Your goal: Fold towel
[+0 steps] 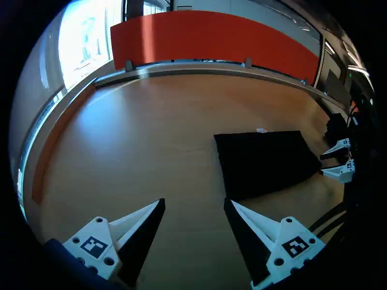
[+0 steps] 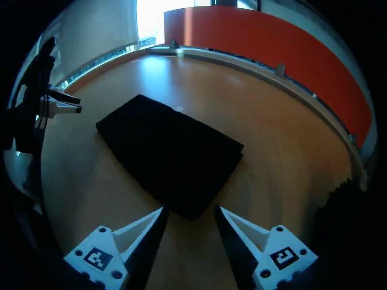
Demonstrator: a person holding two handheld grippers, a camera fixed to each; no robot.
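- Left hand-held gripper (image 1: 194,203): fingers spread wide and level over the desk (image 1: 145,145), pointing forward, nothing between them.
- Right hand-held gripper (image 2: 191,210): jaws also apart, angled down at the desk, nothing pinched. The near edge of the towel (image 2: 169,154) sits right at the gap between its tips; cannot tell if they touch.
- In the left gripper view the right hand-held gripper is far off to the right, tips pointing at the towel's right edge.
- In the right gripper view the left hand-held gripper is far left, held by a dark-sleeved hand (image 2: 36,77), well apart from the towel.
- Towel: ahead and right of the left hand-held gripper, straight ahead of the right one. Black, already folded into a flat rectangle, lying flat, with a thick layered edge on the near side.
- Fingers: white plastic, tapered to points, black inner faces, square black-and-white markers near the base.
- Desk: smooth, glossy light wood with a curved far rim.
- Beyond the rim: an orange panel (image 1: 213,38) and a bright window (image 1: 87,38).
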